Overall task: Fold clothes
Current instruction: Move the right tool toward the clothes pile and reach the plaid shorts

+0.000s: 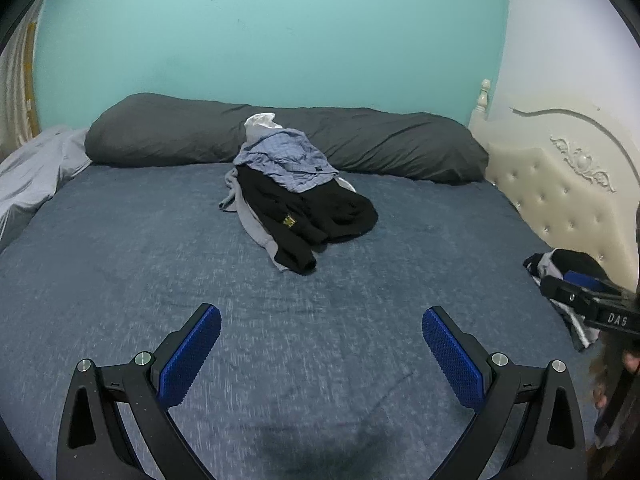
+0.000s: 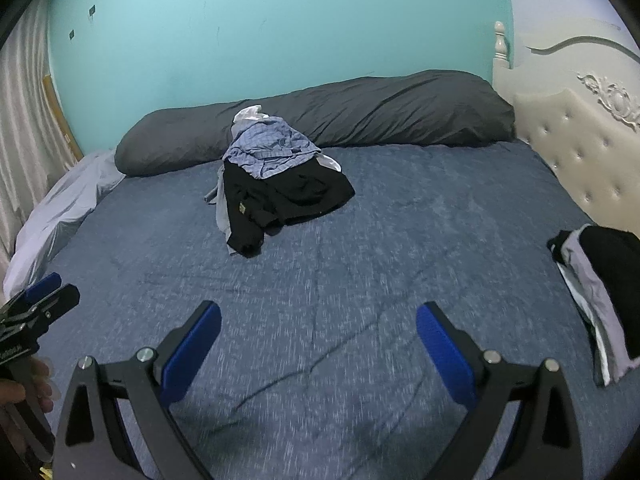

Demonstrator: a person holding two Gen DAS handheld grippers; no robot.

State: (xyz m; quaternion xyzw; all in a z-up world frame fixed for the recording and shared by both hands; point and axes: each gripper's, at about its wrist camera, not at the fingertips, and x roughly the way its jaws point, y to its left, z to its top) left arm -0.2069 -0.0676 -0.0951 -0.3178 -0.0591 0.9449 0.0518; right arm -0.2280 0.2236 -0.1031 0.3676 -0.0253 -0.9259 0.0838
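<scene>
Clothes (image 1: 296, 196) sat heaped mid-bed, toward the far edge against the long grey bolster (image 1: 280, 136): a crumpled blue checked shirt (image 1: 286, 160) on top, a limp black garment (image 1: 320, 216) sprawling below, grey fabric under it. My left claw (image 1: 322, 344) and right claw (image 2: 318, 340) both hung released, gaping over bare blue bedspread (image 2: 360, 240). A second small stack (image 2: 600, 288) lay at the bed's right edge by the tufted headboard (image 2: 580, 160). Risk, I judged: grabbing the tangle could drag several soft layers together.
</scene>
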